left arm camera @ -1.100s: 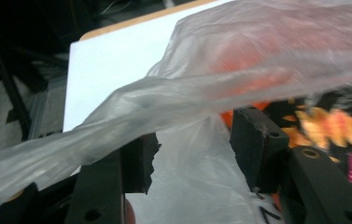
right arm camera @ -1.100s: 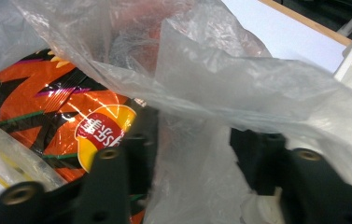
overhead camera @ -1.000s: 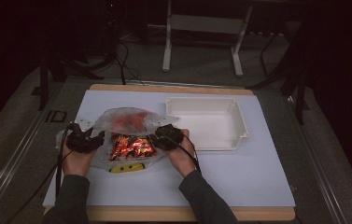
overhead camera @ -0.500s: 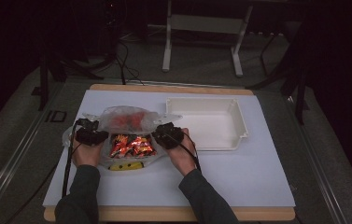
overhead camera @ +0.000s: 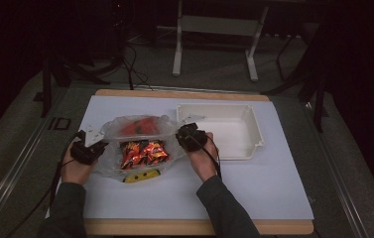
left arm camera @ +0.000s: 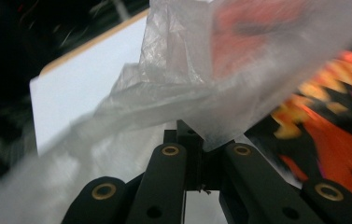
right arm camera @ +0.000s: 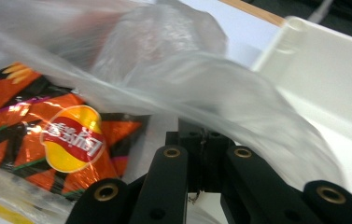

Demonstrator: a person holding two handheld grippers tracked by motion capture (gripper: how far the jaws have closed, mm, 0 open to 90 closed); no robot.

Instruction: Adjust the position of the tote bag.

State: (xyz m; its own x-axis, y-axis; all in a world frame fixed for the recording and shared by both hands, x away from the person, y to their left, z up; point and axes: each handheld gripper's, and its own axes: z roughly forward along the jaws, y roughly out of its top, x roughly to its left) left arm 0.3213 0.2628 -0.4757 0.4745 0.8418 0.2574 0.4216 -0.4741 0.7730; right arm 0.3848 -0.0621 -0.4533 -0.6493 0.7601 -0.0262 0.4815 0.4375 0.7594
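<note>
A clear plastic bag (overhead camera: 140, 130) lies on the white table top with orange chip packets (overhead camera: 142, 151) and a red packet inside. My left gripper (overhead camera: 96, 148) is at the bag's left edge. Its jaws have just been closing and now pinch the bag film (left arm camera: 183, 102). My right gripper (overhead camera: 184, 135) is at the bag's right edge. Its jaws have also just been closing, and the film (right arm camera: 201, 88) is caught between them. In the right gripper view an orange packet (right arm camera: 47, 126) with a round logo shows through the plastic.
A white tray (overhead camera: 252, 124) stands right of the bag, close behind my right hand. A small yellow item (overhead camera: 142, 175) lies at the bag's near edge. Beyond the table's far edge are a dark floor, cables and a stand's legs.
Both grippers went from open to shut on the bag's side edges. The left hand shifted a little beside the bag; the right hand moved slightly up and toward the tray.
</note>
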